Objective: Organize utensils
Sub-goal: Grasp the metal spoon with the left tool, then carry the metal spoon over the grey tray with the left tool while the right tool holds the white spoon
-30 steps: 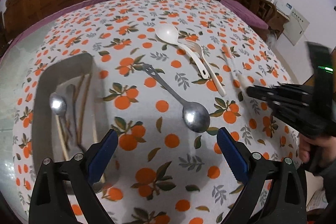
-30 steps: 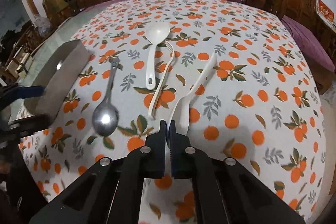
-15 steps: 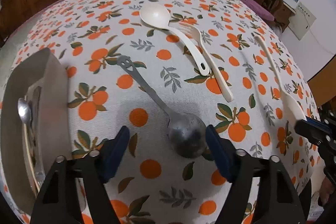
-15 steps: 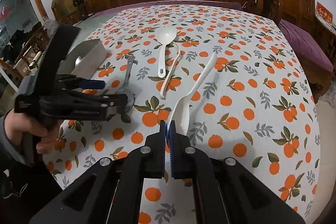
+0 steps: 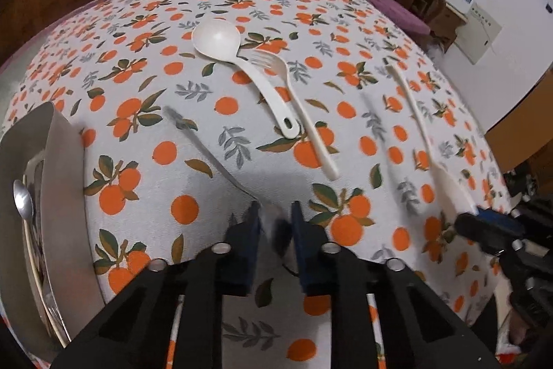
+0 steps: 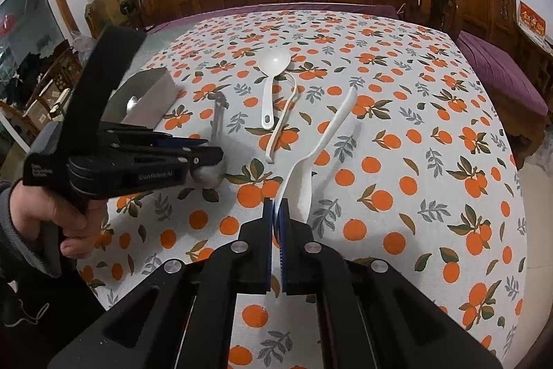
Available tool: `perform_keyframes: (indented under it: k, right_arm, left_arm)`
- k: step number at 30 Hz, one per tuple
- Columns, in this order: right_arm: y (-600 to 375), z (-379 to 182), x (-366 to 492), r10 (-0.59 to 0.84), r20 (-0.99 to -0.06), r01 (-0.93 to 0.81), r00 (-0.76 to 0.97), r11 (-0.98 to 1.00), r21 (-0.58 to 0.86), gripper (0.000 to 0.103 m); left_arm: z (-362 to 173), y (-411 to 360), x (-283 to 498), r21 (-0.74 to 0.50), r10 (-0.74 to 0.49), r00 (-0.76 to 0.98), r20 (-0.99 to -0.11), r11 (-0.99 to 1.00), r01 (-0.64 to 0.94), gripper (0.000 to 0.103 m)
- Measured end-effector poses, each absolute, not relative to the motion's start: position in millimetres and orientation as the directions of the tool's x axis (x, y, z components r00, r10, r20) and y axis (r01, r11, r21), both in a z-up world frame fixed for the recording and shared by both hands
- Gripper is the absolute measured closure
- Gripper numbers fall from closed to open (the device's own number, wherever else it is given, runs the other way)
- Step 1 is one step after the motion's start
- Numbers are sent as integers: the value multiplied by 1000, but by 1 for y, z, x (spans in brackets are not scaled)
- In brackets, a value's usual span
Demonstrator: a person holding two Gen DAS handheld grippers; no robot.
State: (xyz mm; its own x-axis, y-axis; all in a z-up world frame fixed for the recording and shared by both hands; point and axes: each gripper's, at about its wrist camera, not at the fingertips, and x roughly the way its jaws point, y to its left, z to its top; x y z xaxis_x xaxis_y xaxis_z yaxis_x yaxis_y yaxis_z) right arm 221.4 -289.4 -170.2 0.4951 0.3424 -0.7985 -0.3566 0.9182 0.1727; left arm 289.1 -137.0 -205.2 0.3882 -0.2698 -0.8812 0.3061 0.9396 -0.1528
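Two grips are live at once, so watch both. Your left gripper (image 5: 274, 223) is closing on the bowl of the metal spoon (image 5: 221, 166) at six o'clock in the left wrist view; the bowl sits between the blue pads and its handle runs off toward ten o'clock over the orange-print tablecloth (image 5: 345, 23). Your right gripper (image 6: 276, 213) is pressed together on the broad end of the white rice paddle (image 6: 325, 140), whose handle points toward one o'clock.

The steel utensil tray (image 5: 65, 196) stands at nine o'clock of the left view, already holding a small spoon (image 5: 22, 199) and what look like chopsticks. Still loose on the cloth, toward twelve o'clock, lie a white ladle (image 5: 242, 68) and a white plastic fork (image 5: 297, 106), the fork's tines touching the ladle's handle.

Here is what could go wrong. A rounded, polished bowl gives the pads little to bite on, so I judge the metal spoon may squirt out or swing nose-down as you lift, its long handle acting as a lever. The paddle is pinched at its very edge, and a quick turn could twist it free. Your two grippers are near each other, so carrying both loads toward the tray at once risks a clash. The tray's near wall stands tall; a low approach could knock it.
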Motion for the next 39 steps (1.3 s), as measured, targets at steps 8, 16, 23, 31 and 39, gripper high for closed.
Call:
perform_keyframes:
  k: [8, 16, 23, 31, 39]
  right_arm:
    - [-275, -167, 217, 346, -797, -373, 494, 913, 165, 99]
    - [-250, -153, 212, 369, -783, -407, 500, 899, 163, 99]
    - [-221, -136, 210, 395, -765, -450, 509, 879, 155, 99]
    - [-190, -121, 212, 412, -753, -482, 513, 864, 144, 99]
    - [-162, -114, 212, 432, -750, -517, 500, 844, 142, 99]
  left_arm:
    - [-190, -128, 280, -192, -305, 387, -870, 933, 304, 100]
    - [-160, -108, 267, -178, -299, 421, -856, 936, 303, 100]
    - [-137, -78, 261, -162, -283, 465, -839, 945, 283, 100]
    - [-124, -45, 256, -162, -275, 487, -829, 952, 262, 100]
    - [-119, -13, 254, -170, -266, 504, -821, 958, 229, 100]
